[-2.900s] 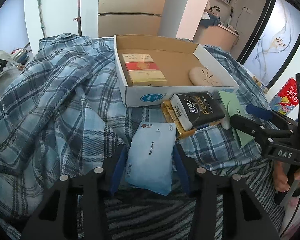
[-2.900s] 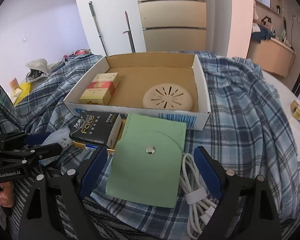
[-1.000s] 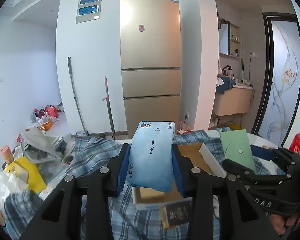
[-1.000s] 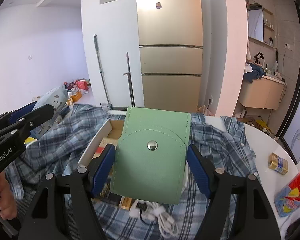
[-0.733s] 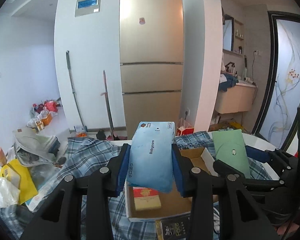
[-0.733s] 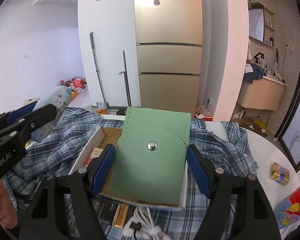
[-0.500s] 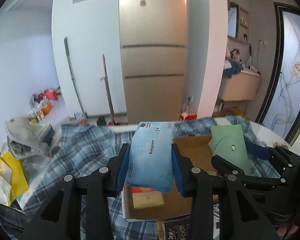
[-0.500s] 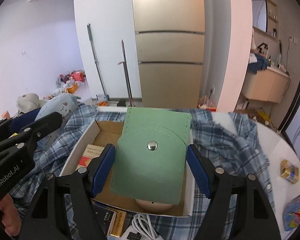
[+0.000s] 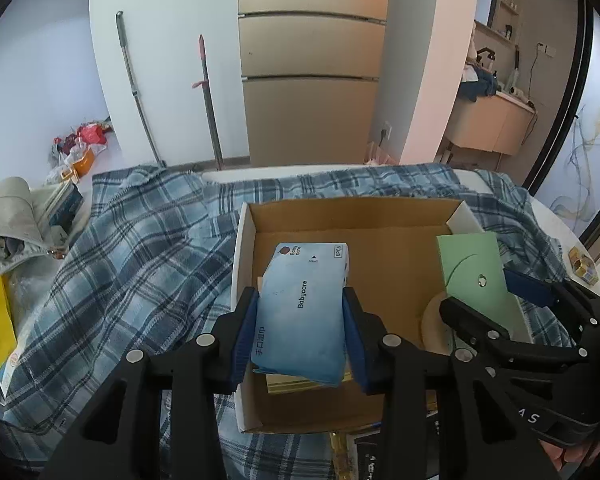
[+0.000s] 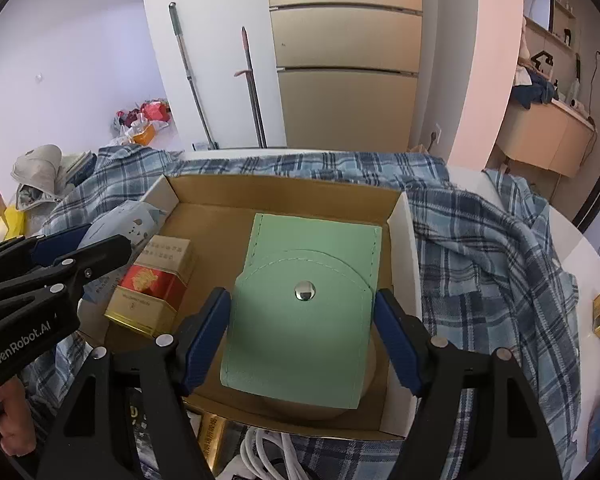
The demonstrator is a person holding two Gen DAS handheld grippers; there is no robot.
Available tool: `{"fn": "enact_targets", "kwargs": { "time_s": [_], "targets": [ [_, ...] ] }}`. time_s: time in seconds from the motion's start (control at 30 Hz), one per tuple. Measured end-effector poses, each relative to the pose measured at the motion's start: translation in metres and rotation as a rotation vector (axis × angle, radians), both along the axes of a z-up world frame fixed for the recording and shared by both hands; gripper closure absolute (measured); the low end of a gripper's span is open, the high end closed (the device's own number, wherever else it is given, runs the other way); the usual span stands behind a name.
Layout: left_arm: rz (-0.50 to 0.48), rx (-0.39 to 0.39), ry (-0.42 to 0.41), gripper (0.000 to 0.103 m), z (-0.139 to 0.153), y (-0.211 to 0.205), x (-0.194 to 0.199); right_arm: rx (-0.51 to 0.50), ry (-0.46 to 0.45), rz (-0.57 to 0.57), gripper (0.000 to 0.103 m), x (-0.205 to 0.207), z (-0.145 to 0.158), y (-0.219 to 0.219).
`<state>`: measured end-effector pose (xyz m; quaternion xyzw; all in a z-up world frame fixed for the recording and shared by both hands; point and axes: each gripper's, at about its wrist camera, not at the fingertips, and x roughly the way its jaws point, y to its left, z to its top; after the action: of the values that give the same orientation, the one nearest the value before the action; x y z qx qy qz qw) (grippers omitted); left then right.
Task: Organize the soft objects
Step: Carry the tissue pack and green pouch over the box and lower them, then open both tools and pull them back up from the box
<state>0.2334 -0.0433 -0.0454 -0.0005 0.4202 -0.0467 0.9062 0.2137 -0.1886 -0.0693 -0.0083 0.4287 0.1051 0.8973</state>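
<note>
Two grippers hang over one cardboard box [image 9: 380, 216] that sits on a blue plaid cloth [image 9: 140, 240]. One pack of wipes [image 9: 304, 312] is pinched between the pads of the left gripper [image 9: 300, 332], above the box's left half. One green pouch [image 10: 304, 312] with a metal snap is clamped in the right gripper [image 10: 304, 332], over the box's right half. Only the right wrist view shows the whole red and gold carton [image 10: 156, 284] lying in the box and a white cable [image 10: 272, 452] in front of it; the left wrist view shows just the carton's edge under the wipes.
</note>
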Motion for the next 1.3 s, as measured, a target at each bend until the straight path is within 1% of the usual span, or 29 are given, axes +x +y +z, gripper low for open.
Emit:
{"fn": "enact_targets", "kwargs": {
  "time_s": [0.2, 0.27, 0.3, 0.33, 0.37, 0.4, 0.43, 0.53, 0.6, 0.8, 0.9, 0.93, 1.03, 1.17, 1.2, 1.3],
  "targets": [
    [0.002, 0.007, 0.019, 0.061, -0.006, 0.001, 0.004, 0.002, 0.024, 0.005, 0.031, 0.004, -0.005, -0.001],
    [0.003, 0.002, 0.025, 0.059, -0.007, 0.002, 0.005, 0.005, 0.029, 0.003, 0.030, 0.004, -0.007, -0.001],
    [0.003, 0.002, 0.027, 0.055, -0.008, 0.002, 0.005, 0.001, 0.032, -0.002, 0.030, 0.005, -0.008, -0.001],
    [0.004, 0.005, 0.025, 0.046, -0.008, 0.002, 0.005, -0.001, 0.037, -0.003, 0.030, 0.005, -0.009, -0.001],
    [0.006, 0.007, 0.019, 0.040, -0.007, 0.002, 0.004, -0.002, 0.042, -0.002, 0.030, 0.006, -0.009, -0.001],
    [0.008, 0.011, 0.010, 0.030, -0.007, 0.002, 0.003, -0.003, 0.045, -0.002, 0.030, 0.006, -0.010, -0.001],
    [0.011, 0.014, -0.002, 0.025, -0.006, 0.002, 0.003, -0.003, 0.046, -0.004, 0.030, 0.006, -0.010, -0.002],
    [0.013, 0.012, -0.014, 0.025, -0.002, 0.003, 0.001, 0.007, 0.031, -0.009, 0.027, 0.003, -0.006, -0.005],
    [0.014, 0.010, -0.021, 0.025, 0.000, 0.004, 0.000, 0.014, 0.018, -0.013, 0.020, 0.002, -0.003, -0.007],
    [0.010, 0.018, -0.064, 0.025, 0.016, 0.001, -0.011, 0.021, -0.022, -0.027, 0.019, -0.004, 0.013, -0.010],
    [0.020, 0.028, -0.085, 0.025, 0.030, -0.001, -0.020, 0.027, -0.039, -0.030, 0.019, -0.007, 0.020, -0.012],
    [0.022, 0.023, -0.100, 0.025, 0.036, -0.001, -0.024, 0.028, -0.060, -0.031, 0.019, -0.011, 0.029, -0.013],
    [0.023, 0.002, -0.144, 0.025, 0.058, -0.002, -0.039, 0.019, -0.091, -0.028, 0.019, -0.018, 0.042, -0.013],
    [0.013, 0.003, -0.210, 0.025, 0.085, -0.005, -0.060, 0.027, -0.124, -0.034, 0.019, -0.031, 0.059, -0.018],
    [0.011, 0.002, -0.223, 0.025, 0.090, -0.005, -0.064, 0.027, -0.124, -0.034, 0.019, -0.031, 0.059, -0.018],
    [0.016, -0.004, -0.265, 0.025, 0.106, -0.006, -0.082, 0.041, -0.169, -0.048, 0.019, -0.048, 0.078, -0.026]
  ]
}}
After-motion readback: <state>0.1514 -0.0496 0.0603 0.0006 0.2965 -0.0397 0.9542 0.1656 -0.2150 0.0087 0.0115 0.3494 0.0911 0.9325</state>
